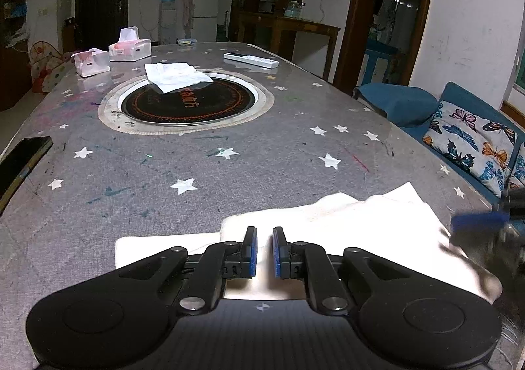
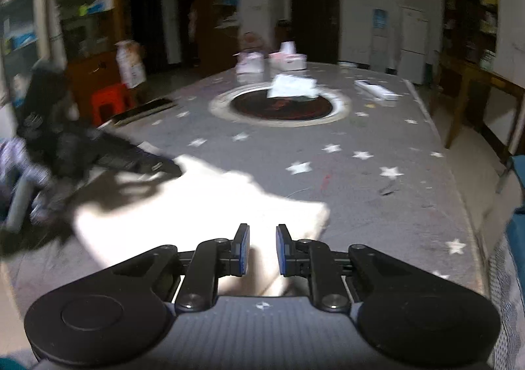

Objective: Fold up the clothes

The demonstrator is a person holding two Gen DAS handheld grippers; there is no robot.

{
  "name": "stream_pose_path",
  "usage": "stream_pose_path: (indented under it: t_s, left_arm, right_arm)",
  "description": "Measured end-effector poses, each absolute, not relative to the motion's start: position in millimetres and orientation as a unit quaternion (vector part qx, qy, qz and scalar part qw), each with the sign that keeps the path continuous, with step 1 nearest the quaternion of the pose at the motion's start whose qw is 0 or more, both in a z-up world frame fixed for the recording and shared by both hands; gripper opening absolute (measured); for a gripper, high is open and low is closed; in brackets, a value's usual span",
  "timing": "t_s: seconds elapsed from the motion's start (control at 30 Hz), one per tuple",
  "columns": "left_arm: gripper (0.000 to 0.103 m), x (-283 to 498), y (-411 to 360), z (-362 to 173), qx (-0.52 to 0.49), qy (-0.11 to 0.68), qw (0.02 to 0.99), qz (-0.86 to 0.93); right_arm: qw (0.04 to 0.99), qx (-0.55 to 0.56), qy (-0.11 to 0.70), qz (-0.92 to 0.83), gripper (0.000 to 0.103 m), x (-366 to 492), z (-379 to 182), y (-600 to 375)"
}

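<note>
White garment [image 1: 344, 225] lies under both grippers' slightly spread, empty jaws; star-patterned surface [image 1: 229, 173] beyond lies bare

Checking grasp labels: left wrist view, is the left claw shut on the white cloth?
No. The left claw is open, a gap between its pads above the white cloth.

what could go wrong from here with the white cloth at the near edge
1. Both grippers, left gripper and right gripper, sit open over the white cloth, so a pinch may catch only the top layer and undo the fold.
2. The cloth lies near the table's edge; a tug could drag it off.
3. The right view is blurred, suggesting fast motion; a grasp could miss.
</note>
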State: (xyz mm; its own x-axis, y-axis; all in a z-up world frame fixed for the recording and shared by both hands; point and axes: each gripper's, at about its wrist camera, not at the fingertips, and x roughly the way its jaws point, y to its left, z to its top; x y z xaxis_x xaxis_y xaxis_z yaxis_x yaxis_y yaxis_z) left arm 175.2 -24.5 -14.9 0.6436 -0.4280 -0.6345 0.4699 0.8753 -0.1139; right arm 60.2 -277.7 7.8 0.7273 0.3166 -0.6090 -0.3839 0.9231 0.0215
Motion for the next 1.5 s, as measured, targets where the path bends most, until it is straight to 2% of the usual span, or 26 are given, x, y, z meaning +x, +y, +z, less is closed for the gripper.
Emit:
stream_pose_path:
  t_s: [0.13,0.33,0.53,0.9,1.2,1.5]
  left_arm:
    - [0.013,172.8,-23.3,-13.0,0.032,0.334,0.91,-0.243]
    - [0.013,161.4,-12.7,0.1,0.013,0.308,0.923,-0.23]
    - [0.013,113.1,-11.8,17.2,0.01,0.282,0.92,-0.271]
    - [0.013,57.5,-13.7,-3.6,0.005,0.304,0.906,-0.296]
    - [0.015,59.7,-2.1,-12.9,-0.021,0.315,0.907,-0.279]
    - [0.014,72.0,44.0,-14.0,-0.09,0.326,0.915,-0.22]
  right_arm:
    - [0.923,-0.057,0.333,0.187,0.015,51.9,-5.2,-275.8]
    - [0.929,-0.054,0.318,0.182,0.015,43.6,4.9,-278.4]
    - [0.931,-0.056,0.303,0.196,0.016,41.4,12.4,-269.7]
    - [0.912,-0.082,0.292,0.276,0.019,32.4,5.7,-216.6]
    - [0.905,-0.094,0.304,0.281,0.02,29.1,-5.7,-207.4]
    - [0.904,-0.083,0.312,0.281,0.026,33.5,-6.9,-213.3]
